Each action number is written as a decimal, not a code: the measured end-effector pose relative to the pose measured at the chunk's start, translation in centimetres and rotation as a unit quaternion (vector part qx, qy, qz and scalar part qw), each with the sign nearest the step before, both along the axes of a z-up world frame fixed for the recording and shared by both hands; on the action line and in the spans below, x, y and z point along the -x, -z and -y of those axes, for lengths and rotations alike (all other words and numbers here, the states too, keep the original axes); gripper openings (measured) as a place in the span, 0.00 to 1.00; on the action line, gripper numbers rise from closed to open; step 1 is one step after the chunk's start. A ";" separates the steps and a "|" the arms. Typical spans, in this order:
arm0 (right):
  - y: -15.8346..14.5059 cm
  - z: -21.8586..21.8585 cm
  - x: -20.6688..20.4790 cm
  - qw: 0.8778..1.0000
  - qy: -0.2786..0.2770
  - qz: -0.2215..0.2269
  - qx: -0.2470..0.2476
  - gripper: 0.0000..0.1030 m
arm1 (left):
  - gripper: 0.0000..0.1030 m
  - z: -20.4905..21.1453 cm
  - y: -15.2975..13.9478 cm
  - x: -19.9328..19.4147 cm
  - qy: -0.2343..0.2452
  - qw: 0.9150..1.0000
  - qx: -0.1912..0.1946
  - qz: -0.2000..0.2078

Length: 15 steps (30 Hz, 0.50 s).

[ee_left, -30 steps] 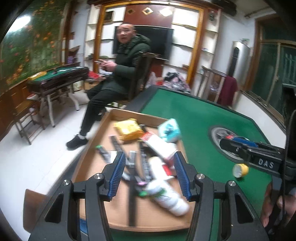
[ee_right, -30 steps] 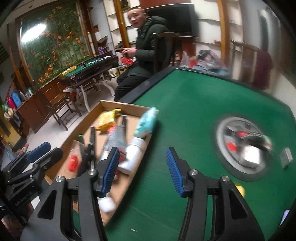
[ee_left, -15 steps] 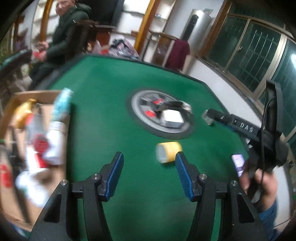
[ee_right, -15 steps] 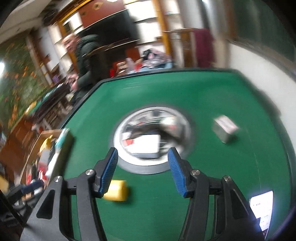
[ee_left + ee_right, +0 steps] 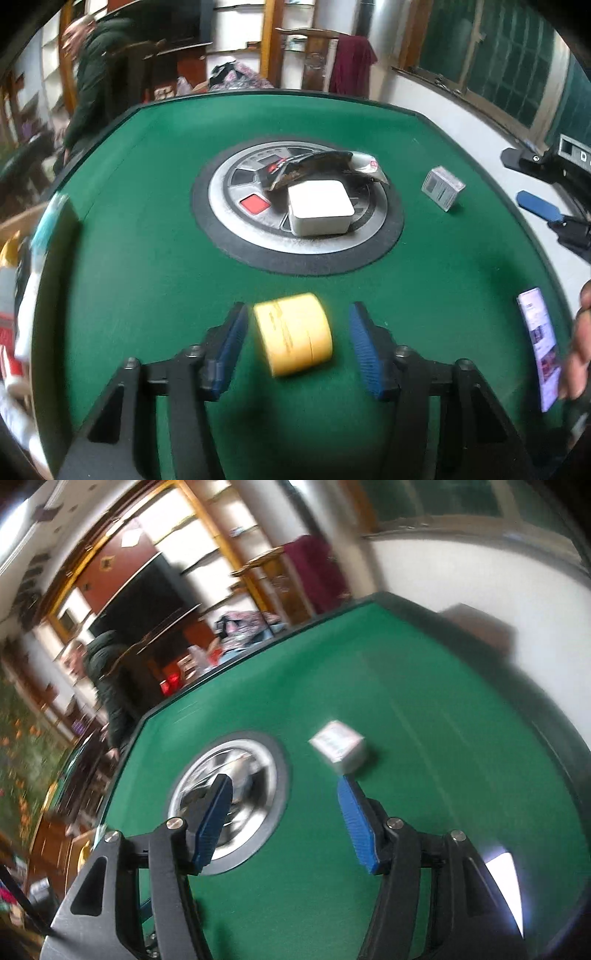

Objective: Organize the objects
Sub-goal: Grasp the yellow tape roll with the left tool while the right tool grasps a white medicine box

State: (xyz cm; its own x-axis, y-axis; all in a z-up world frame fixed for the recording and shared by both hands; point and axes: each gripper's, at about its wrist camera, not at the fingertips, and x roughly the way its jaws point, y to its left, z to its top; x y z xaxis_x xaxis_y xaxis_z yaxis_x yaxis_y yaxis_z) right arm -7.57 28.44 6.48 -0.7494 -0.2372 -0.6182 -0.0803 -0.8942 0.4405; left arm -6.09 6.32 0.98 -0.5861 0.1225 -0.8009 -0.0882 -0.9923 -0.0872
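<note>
A yellow round jar lies on its side on the green table. My left gripper straddles it. Its jaws are closing, with a small gap still showing on each side of the jar. In the right wrist view my right gripper hovers over the table between the central silver disc and a small grey box. Its jaws are opening and nothing is between them. The box sits just beyond the right fingertip. The left wrist view shows the same small grey box at the right.
A white square box and a dark crumpled wrapper rest on the central disc. A phone lies at the table's right edge beside a hand. A wooden tray of blurred items is at the left. A person sits behind.
My left gripper swung right from the tray to the yellow jar and now straddles it. My right gripper swung right past the disc toward the small grey box, rolling as it went.
</note>
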 end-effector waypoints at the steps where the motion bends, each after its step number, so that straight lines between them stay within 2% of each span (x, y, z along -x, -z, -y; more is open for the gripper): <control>1: 0.2 -0.5 0.2 1.000 0.011 0.006 -0.001 0.56 | 0.27 0.3 0.2 0.5 0.002 1.000 -0.003 0.004; 4: 1.1 -2.4 0.9 0.999 0.039 0.027 0.011 0.56 | 0.27 0.6 0.4 1.3 0.013 1.000 -0.005 -0.002; 6: 1.7 -2.9 1.7 0.998 0.051 0.046 -0.004 0.56 | 0.27 1.1 0.6 1.5 0.015 1.000 -0.007 -0.012; 10: 2.6 -2.7 3.5 0.996 0.052 0.076 -0.011 0.56 | 0.28 1.3 1.1 1.7 0.023 0.999 -0.010 -0.032; 13: 2.1 -1.5 5.2 0.994 0.038 0.078 -0.062 0.56 | 0.28 2.3 0.9 2.0 0.025 0.998 -0.041 -0.031; 15: 1.9 -0.5 7.0 0.988 0.035 0.079 -0.126 0.56 | 0.28 2.4 0.7 2.1 0.028 0.998 -0.045 -0.030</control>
State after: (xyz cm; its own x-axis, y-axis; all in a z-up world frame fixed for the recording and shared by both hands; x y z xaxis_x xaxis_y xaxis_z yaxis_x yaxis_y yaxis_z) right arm -14.53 28.96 4.57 -0.6473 -0.0111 -0.7621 -0.1958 -0.9639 0.1804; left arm -8.17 3.88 0.24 -0.6231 0.2262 -0.7487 -0.1509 -0.9740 -0.1688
